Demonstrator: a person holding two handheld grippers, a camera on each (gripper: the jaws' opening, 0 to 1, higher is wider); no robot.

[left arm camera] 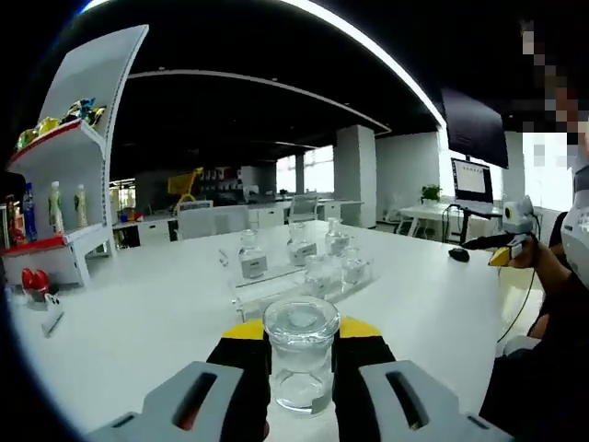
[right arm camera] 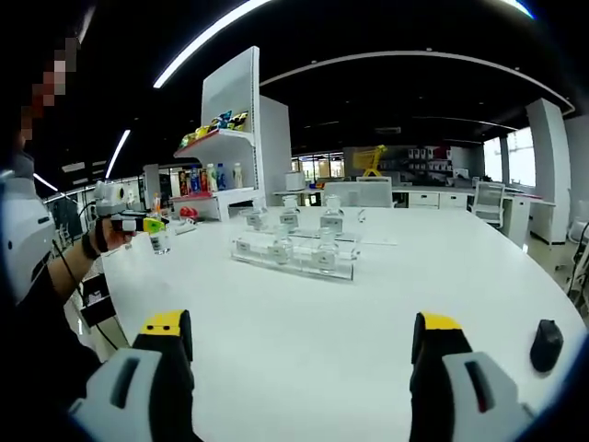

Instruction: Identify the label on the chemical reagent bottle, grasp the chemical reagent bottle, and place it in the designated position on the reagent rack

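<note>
Both views look low across the white table (left arm camera: 138, 313) — sharing the clear rack (right arm camera: 294, 261) from opposite sides.

Right tongs (right arm camera: 304, 345) agape over white table (right arm camera: 304, 322); reagent rack (right arm camera: 294, 253) well ahead.

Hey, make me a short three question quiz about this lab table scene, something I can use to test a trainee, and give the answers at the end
1. True or false: the left gripper is shut on a clear glass bottle.
2. How do the right gripper's jaws stand? A) closed on a bottle B) wide apart with nothing between them C) pinching the black mouse
3. In the right gripper view, what stands in the clear reagent rack on the white table?

Key
1. True: the bottle sits between the jaws, lifted clear of the table.
2. B
3. Several small labelled glass bottles; the labels are too small to read.
</note>
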